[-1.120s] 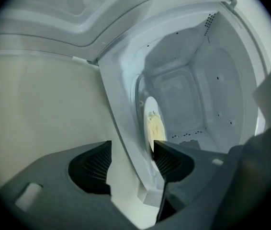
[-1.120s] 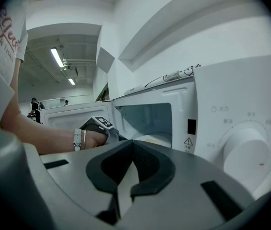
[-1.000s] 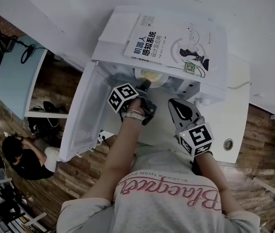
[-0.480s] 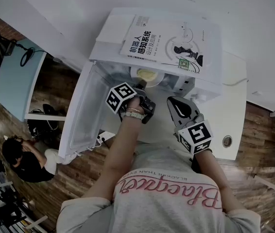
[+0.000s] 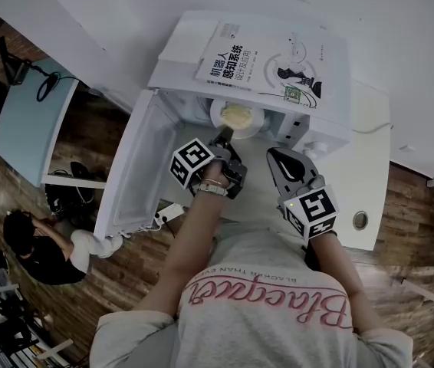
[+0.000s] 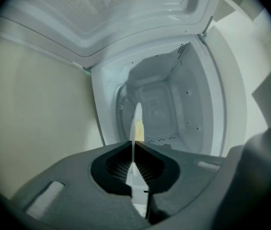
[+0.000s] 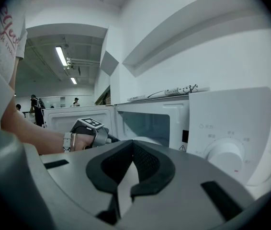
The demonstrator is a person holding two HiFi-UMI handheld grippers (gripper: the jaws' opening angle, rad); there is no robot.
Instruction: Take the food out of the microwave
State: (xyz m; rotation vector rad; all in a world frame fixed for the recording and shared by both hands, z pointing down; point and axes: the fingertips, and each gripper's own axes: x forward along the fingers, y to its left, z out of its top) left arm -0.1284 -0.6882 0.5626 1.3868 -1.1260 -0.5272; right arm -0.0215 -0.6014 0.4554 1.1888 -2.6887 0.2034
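— While the white box-shaped microwave (image 5: 182, 46) stands with its door (image 5: 136, 167) swung wide to the left, where is the food?

— It's a pale yellow heap of food (image 5: 237, 113) on a round white plate (image 5: 252, 126), at the mouth of the cavity. The white paperback book (image 5: 278, 64) lying on top juts over it.

— And the left gripper (image 5: 223, 134)?

— Its jaws have just been closing. They are pinched on the plate's near rim (its own view shows the thin rim edge-on between the pads, no gap either side).

— The right gripper (image 5: 274, 156)?

— Its jaws are together with nothing between them. It is held beside the left gripper, clear of the plate, facing the control panel with its round white dial (image 7: 224, 157).
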